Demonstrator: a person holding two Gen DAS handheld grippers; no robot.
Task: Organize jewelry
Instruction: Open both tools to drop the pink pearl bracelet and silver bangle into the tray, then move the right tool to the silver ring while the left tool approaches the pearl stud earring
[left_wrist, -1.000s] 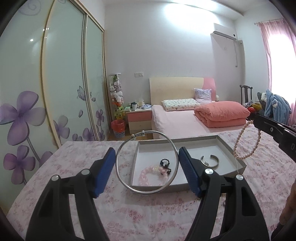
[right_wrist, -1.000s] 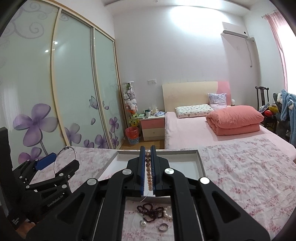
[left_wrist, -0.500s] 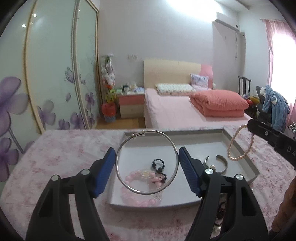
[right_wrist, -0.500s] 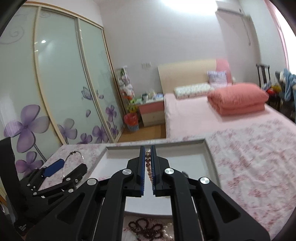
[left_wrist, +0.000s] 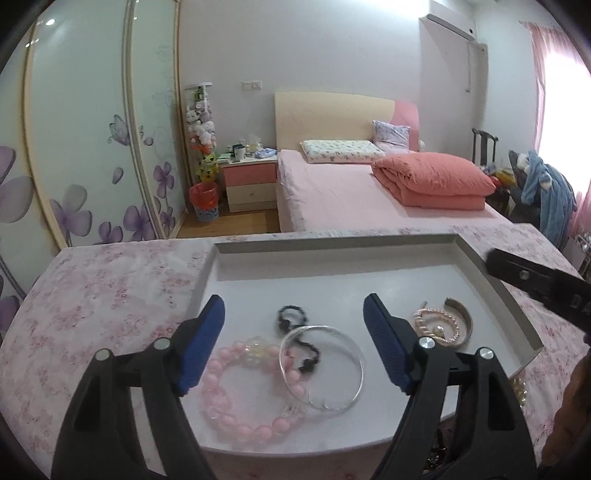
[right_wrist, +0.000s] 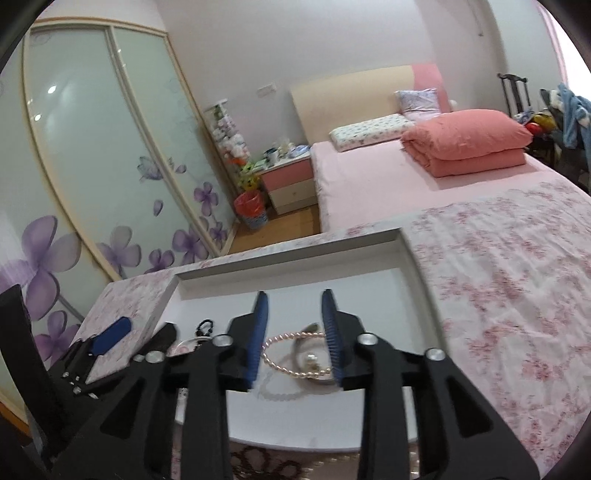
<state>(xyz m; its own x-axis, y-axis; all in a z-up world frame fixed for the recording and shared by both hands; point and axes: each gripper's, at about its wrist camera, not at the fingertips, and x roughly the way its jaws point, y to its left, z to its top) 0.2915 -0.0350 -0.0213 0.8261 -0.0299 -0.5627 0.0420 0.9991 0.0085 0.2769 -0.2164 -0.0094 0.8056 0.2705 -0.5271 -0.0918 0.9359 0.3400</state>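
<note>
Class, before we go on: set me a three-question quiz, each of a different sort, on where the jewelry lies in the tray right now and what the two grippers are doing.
1. True or false: the silver bangle overlaps the pink bead bracelet in the tray.
2. Which piece lies on the cuff? A) pearl bracelet B) black hair tie C) watch
3. Fill in: neither the left gripper nor the right gripper grips anything; both stand ____.

Key: 1 true; 2 A; 3 open, and both have just been opening.
</note>
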